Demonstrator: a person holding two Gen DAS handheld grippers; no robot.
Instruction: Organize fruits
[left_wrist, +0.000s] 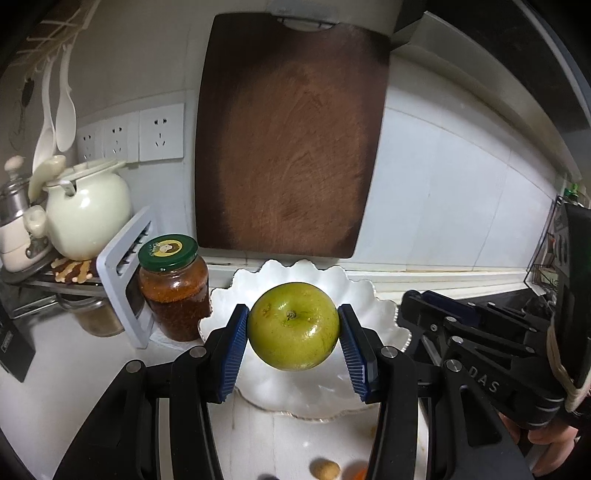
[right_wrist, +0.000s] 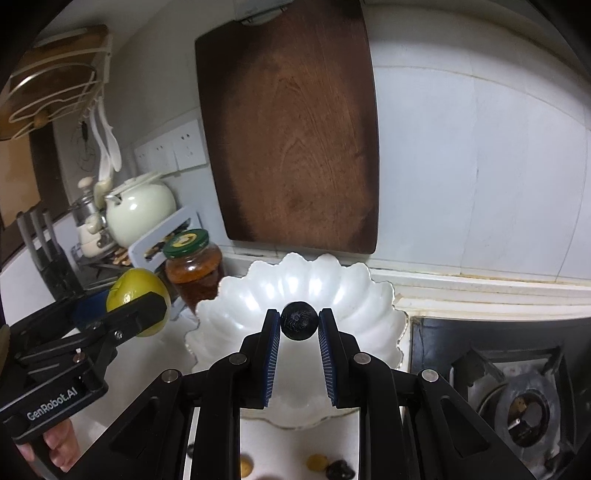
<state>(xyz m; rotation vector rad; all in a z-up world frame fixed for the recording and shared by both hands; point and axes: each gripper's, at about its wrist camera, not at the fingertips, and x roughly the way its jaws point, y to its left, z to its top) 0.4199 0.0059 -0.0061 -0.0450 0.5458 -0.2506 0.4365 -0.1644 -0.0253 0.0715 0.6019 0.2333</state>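
The left gripper (left_wrist: 293, 341) clamps a firm, smooth green apple (left_wrist: 293, 326) across its widest part; the right gripper (right_wrist: 298, 320), nearly closed, pinches a small, easily crushed dark berry (right_wrist: 298, 319) over the fragile white bowl (right_wrist: 376, 317)

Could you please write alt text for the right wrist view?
The right tongs grip a small dark round fruit above an empty white scalloped bowl. At left, the left tongs hold a green apple; a wooden cutting board leans behind.
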